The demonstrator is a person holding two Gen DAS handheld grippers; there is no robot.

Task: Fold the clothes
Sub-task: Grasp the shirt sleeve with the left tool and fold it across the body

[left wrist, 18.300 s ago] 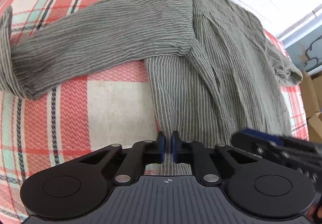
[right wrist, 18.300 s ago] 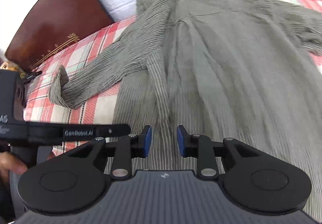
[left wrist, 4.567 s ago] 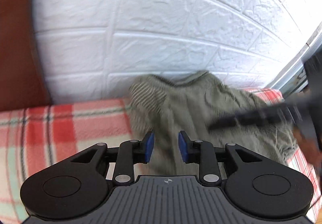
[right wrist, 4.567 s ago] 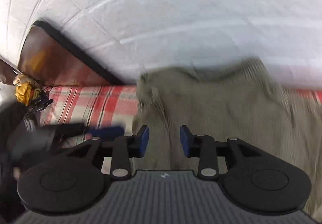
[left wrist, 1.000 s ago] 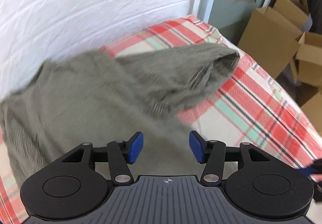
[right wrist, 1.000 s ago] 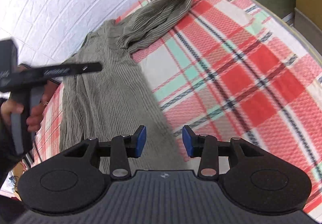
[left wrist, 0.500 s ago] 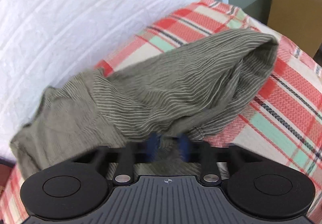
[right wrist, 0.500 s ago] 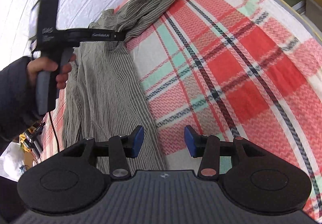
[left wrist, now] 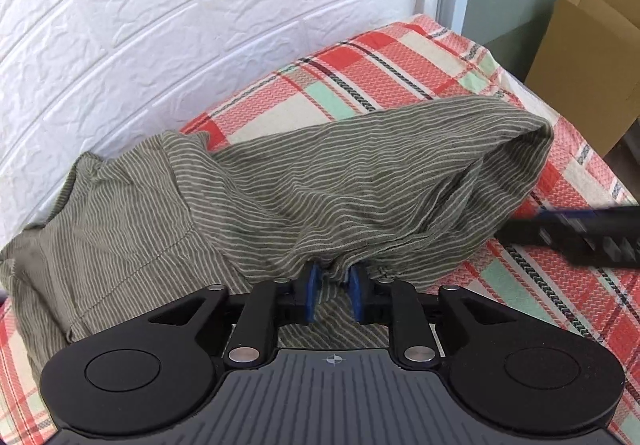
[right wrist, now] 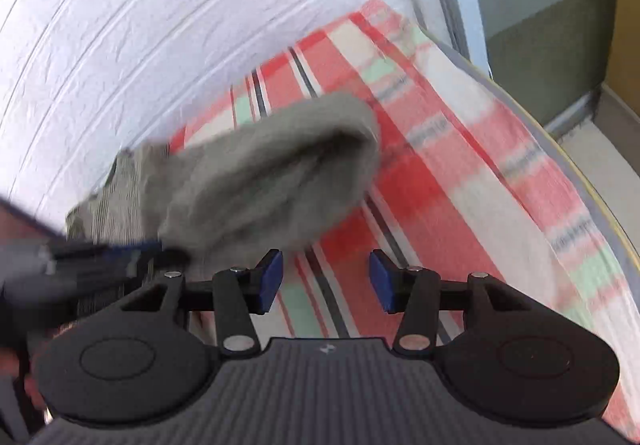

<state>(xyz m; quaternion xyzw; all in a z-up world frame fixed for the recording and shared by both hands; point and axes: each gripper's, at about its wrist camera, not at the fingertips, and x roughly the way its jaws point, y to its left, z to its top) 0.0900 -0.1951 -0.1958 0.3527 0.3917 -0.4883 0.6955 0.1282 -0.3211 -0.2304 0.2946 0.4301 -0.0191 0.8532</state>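
A grey-green striped shirt (left wrist: 120, 229) lies on the plaid bedspread (left wrist: 400, 69), its sleeve (left wrist: 380, 185) stretched to the right and ending in an open cuff (left wrist: 532, 149). My left gripper (left wrist: 333, 291) sits on the sleeve's near edge. A puckered fold of cloth fills the gap between its blue pads, and the jaws are opening slightly. In the right wrist view, which is blurred, the sleeve (right wrist: 272, 181) lies ahead and to the left. My right gripper (right wrist: 326, 283) hovers over bare bedspread just short of the cuff, its jaws opening with nothing between them. It also shows as a dark bar, my right gripper (left wrist: 560, 233), below the cuff.
A white brick-pattern wall (left wrist: 160, 25) runs behind the bed. The bed's edge (right wrist: 560, 173) drops off on the right to the floor. A cardboard box (left wrist: 588, 57) stands beyond it. A hand holds the left gripper (right wrist: 120, 253) at the far left.
My left gripper came down onto the sleeve and narrowed from wide open around a fold. My right gripper swung from beside the shirt's body toward the cuff, and its jaws widened.
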